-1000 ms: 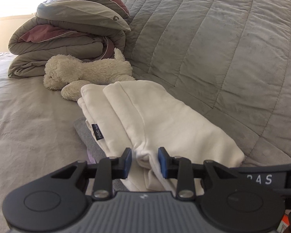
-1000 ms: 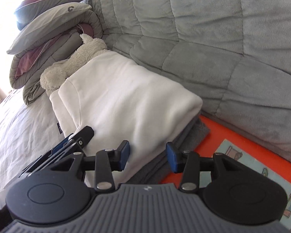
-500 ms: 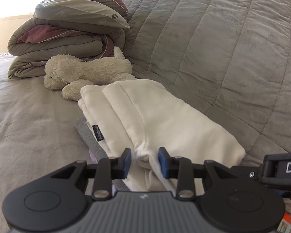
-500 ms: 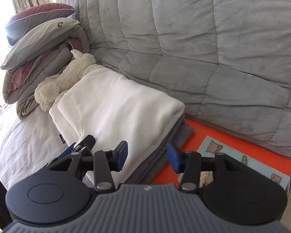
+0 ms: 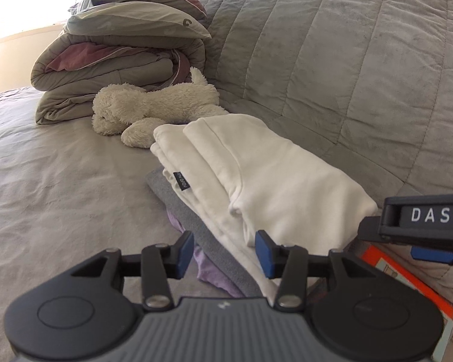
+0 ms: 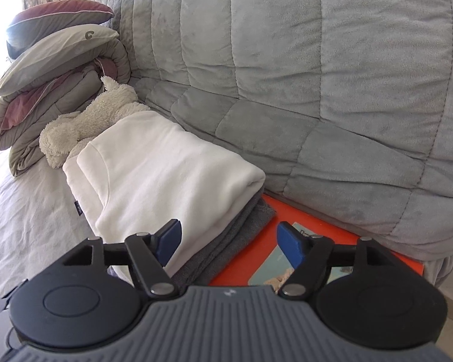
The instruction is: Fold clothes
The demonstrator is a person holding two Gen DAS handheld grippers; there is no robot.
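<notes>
1. White folded cotton garment [image 5: 274, 181] rests on the grey folded garment [image 6: 226, 241] on the bed
2. Left gripper [image 5: 223, 253] and right gripper [image 6: 229, 241] just opened, both empty
3. Release step; next likely fetches another garment

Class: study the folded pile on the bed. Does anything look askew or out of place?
The white garment is neatly folded, but the pile is uneven: grey and purple layers stick out beneath it. An orange book lies partly under the pile.
</notes>
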